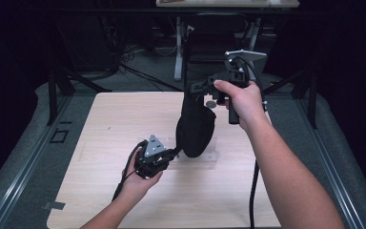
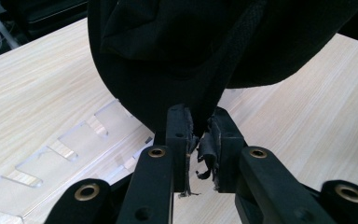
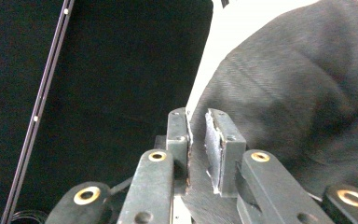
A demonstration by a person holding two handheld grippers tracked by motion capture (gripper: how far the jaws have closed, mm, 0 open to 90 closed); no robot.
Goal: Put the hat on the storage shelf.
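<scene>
The bag (image 1: 195,125) is hanging above the table (image 1: 124,124), right gripper (image 1: 194,88) pinching its top, left gripper (image 1: 177,151) nipping its bottom edge; a clear rack (image 2: 65,149) is lying underneath.

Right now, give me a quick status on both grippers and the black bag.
Left gripper shut on black bag's lower edge. Right gripper shut on its top, lifting it above the table. Clear slotted acrylic piece lies underneath.
</scene>
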